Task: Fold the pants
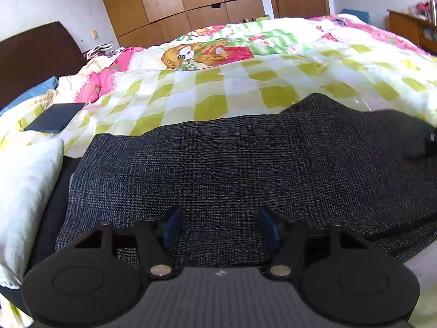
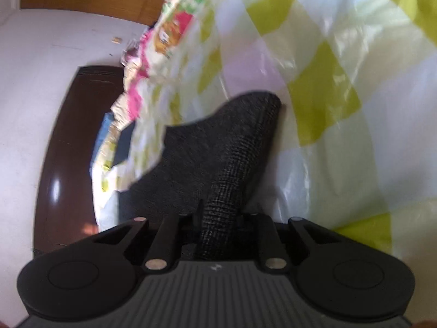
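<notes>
Left wrist view shows the left gripper (image 1: 220,225) at the near edge of the frame, its blue-padded fingers (image 1: 172,228) standing apart with nothing pinched between them. Dark checked cloth of the pants (image 1: 245,164) lies directly beneath and ahead of the gap, so the fingers straddle the near hem without pressing on it. From there the pants spread as a wide band whose long axis runs left to right across the quilt (image 1: 218,93), reaching almost from the white pillow (image 1: 24,191) at the near left to the right edge of the picture. Beyond the pants the checked quilt climbs toward the headboard (image 1: 35,57) at the far left and the wardrobe (image 1: 177,0) at the back.

Right wrist view, rolled and somewhat blurred, shows the right gripper (image 2: 218,218) with its fingers drawn together on a ridge of the same pants (image 2: 224,147). The cloth rises from the jaws and fans away over the quilt (image 2: 341,68) toward a rounded far corner.

Judging from this, the right end is already taken and the left end is not. The coming move seems to turn on the left fingers closing on the hem just under them, so that both hands hold one long edge and can carry it across the short axis of the pants.
</notes>
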### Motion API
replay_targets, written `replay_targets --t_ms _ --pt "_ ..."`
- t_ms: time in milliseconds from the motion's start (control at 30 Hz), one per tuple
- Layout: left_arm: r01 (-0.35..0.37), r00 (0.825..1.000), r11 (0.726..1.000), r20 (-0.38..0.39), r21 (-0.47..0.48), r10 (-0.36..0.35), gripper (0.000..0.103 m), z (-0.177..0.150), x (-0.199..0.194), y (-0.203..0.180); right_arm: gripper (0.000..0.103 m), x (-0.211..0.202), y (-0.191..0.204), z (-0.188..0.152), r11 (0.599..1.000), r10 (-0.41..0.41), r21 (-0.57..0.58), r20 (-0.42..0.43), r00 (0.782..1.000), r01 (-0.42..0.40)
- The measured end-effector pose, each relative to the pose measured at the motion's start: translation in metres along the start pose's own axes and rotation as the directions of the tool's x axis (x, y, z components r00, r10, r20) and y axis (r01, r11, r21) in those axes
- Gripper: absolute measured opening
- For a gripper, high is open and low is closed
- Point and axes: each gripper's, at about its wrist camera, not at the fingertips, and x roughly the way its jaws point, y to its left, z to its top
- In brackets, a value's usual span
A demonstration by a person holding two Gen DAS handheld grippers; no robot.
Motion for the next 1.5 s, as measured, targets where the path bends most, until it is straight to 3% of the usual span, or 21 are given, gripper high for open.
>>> replay_targets --t_ms 100,200,267,333,467,567,733,800,867,933,1000,1067,1200,1267,1333,1367,1433,1500 --pt "0.045 0.999 0.999 -0.022 0.004 -0.045 0.072 0.002 -0.007 -0.012 0.008 -0.041 0.002 0.003 0.999 0.032 -0.021 0.121 0.992 -0.030" --pt "0.121 0.993 0.992 -0.007 0.040 -0.121 0.071 -0.002 -0.017 -0.039 0.008 -0.072 -0.008 0.006 0.997 -0.074 -0.025 0.161 0.984 0.079" --pt "0.145 0.989 0.986 0.015 0.080 -0.147 0.071 -0.005 -0.020 -0.057 0.013 -0.076 -0.017 0.006 0.991 -0.128 -0.010 0.143 0.981 0.131" --pt "0.145 0.988 0.985 0.041 0.096 -0.149 0.071 -0.005 -0.024 -0.064 0.014 -0.077 -0.023 0.005 0.994 -0.109 0.032 0.136 0.985 0.105" --pt "0.173 0.982 0.981 0.055 0.093 -0.178 0.072 -0.001 -0.033 -0.058 0.044 -0.077 -0.028 0.003 0.995 -0.102 0.029 0.131 0.986 0.099" --pt "0.161 0.978 0.980 0.114 0.115 -0.174 0.072 0.007 -0.041 -0.057 0.048 -0.078 -0.029 0.006 0.995 -0.104 0.020 0.098 0.990 0.103" --pt "0.180 0.957 0.976 0.210 0.121 -0.202 0.073 0.031 -0.039 -0.064 0.049 -0.057 -0.021 0.003 0.995 -0.097 -0.028 0.029 0.995 0.098" --pt "0.126 0.960 0.983 0.233 0.130 -0.154 0.073 0.034 -0.028 -0.068 0.043 -0.046 -0.018 -0.002 0.990 -0.125 -0.054 0.036 0.991 0.127" --pt "0.069 0.979 0.987 0.182 0.144 -0.095 0.073 0.031 -0.006 -0.071 0.021 -0.037 -0.020 -0.002 0.988 -0.153 -0.024 0.053 0.987 0.154" --pt "0.055 0.991 0.988 0.109 0.146 -0.072 0.073 0.021 0.013 -0.074 0.016 -0.038 -0.024 -0.001 0.995 -0.103 0.023 0.066 0.993 0.101" --pt "0.034 0.990 0.990 0.129 0.139 -0.052 0.071 0.012 0.013 -0.079 0.013 -0.046 -0.024 -0.004 0.998 -0.065 0.022 0.087 0.994 0.064" --pt "0.031 0.992 0.988 0.114 0.154 -0.049 0.053 0.012 0.008 -0.090 0.008 -0.058 -0.025 -0.009 0.999 -0.042 0.018 0.093 0.995 0.040" --pt "-0.003 0.988 0.971 0.151 0.241 -0.035 0.042 0.000 -0.002 -0.118 0.008 -0.072 -0.040 -0.017 0.997 -0.062 0.048 0.066 0.996 0.059" --pt "-0.015 0.987 0.961 0.155 0.277 -0.030 0.040 0.002 -0.006 -0.123 0.013 -0.071 -0.044 -0.016 0.997 -0.038 0.068 0.055 0.998 0.034" --pt "0.035 0.989 0.971 0.132 0.236 -0.068 0.045 0.012 -0.009 -0.112 0.017 -0.069 -0.042 -0.013 0.997 -0.022 0.076 0.051 0.998 0.018" --pt "0.057 0.988 0.975 0.130 0.213 -0.086 0.048 0.018 -0.010 -0.105 0.027 -0.067 -0.042 -0.012 0.997 -0.019 0.077 0.044 0.999 0.016" --pt "0.017 0.981 0.977 0.183 0.212 -0.056 0.050 0.026 -0.014 -0.098 0.044 -0.060 -0.041 -0.010 0.997 -0.001 0.075 0.015 1.000 0.000" --pt "-0.034 0.968 0.975 0.250 0.219 -0.022 0.052 0.035 -0.015 -0.092 0.048 -0.054 -0.034 -0.009 0.998 -0.001 0.061 0.017 1.000 0.000"
